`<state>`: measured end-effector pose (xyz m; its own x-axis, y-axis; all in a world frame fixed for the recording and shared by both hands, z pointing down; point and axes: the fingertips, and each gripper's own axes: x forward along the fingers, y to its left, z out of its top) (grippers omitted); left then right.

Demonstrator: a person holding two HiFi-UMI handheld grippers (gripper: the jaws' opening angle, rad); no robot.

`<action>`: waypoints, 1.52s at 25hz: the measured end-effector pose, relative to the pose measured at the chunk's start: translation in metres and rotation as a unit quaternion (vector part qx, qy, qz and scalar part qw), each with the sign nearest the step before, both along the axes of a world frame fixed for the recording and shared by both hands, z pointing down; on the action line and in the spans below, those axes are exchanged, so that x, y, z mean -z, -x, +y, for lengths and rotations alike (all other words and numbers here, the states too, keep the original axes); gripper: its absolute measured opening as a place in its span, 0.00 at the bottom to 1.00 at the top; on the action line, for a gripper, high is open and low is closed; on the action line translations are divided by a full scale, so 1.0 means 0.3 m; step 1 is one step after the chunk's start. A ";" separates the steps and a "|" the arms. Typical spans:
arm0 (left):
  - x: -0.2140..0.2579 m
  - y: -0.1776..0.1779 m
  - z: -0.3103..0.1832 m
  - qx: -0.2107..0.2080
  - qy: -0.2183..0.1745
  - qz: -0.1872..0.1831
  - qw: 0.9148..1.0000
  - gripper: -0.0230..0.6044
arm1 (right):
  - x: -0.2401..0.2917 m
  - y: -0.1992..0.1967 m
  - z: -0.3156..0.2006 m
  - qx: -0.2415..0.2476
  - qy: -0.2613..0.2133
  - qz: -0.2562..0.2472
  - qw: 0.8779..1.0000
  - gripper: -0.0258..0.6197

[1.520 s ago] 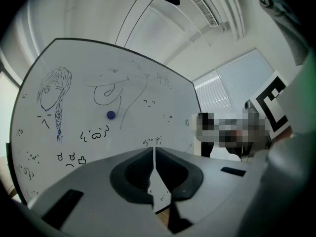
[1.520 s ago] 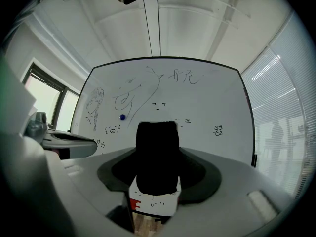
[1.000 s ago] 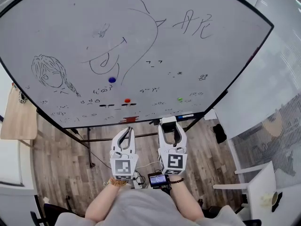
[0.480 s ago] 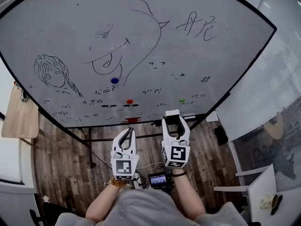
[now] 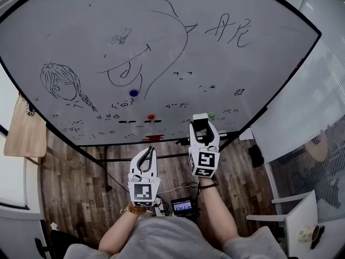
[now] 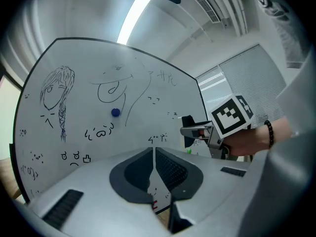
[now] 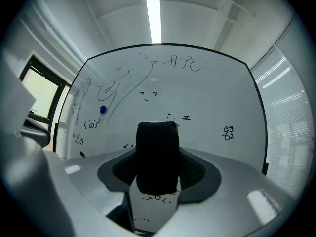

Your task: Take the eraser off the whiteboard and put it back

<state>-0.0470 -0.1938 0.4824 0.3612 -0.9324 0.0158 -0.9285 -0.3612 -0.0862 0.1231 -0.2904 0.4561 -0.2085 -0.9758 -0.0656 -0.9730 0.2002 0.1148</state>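
I'd pushed my right gripper (image 5: 202,123) ahead, closer to the whiteboard (image 5: 161,36), with the eraser (image 7: 157,157) clamped between its jaws. My left gripper (image 5: 146,151) stayed back, closed on nothing. Guess the put-back was next.

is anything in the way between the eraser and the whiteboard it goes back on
Nothing visible stands in the way. The eraser, clamped in the right gripper, faces a stretch of the whiteboard that carries only pen marks. In the head view a green magnet shows close beside the eraser's tip, so it may crowd the spot.
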 end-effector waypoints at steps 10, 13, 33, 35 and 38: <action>-0.010 0.011 -0.020 0.005 0.004 -0.003 1.000 0.05 | -0.038 -0.021 -0.119 -0.007 0.009 0.003 1.000 0.40; -0.015 0.017 -0.027 0.007 0.006 -0.005 1.000 0.05 | -0.039 -0.026 -0.156 -0.009 0.010 0.005 1.000 0.40; -0.037 0.032 -0.064 0.012 0.016 -0.005 1.000 0.05 | -0.071 -0.027 -0.277 -0.014 0.019 0.017 1.000 0.41; -0.038 0.032 -0.066 0.011 0.016 -0.006 1.000 0.05 | -0.071 -0.026 -0.280 -0.015 0.019 0.018 1.000 0.41; -0.040 0.032 -0.068 0.012 0.016 -0.006 1.000 0.05 | -0.068 -0.024 -0.285 -0.014 0.020 0.021 0.999 0.41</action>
<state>-0.0568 -0.2140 0.4944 0.3388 -0.9395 0.0507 -0.9357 -0.3421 -0.0863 0.1303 -0.3759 0.4766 -0.1833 -0.9829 -0.0188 -0.9727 0.1785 0.1486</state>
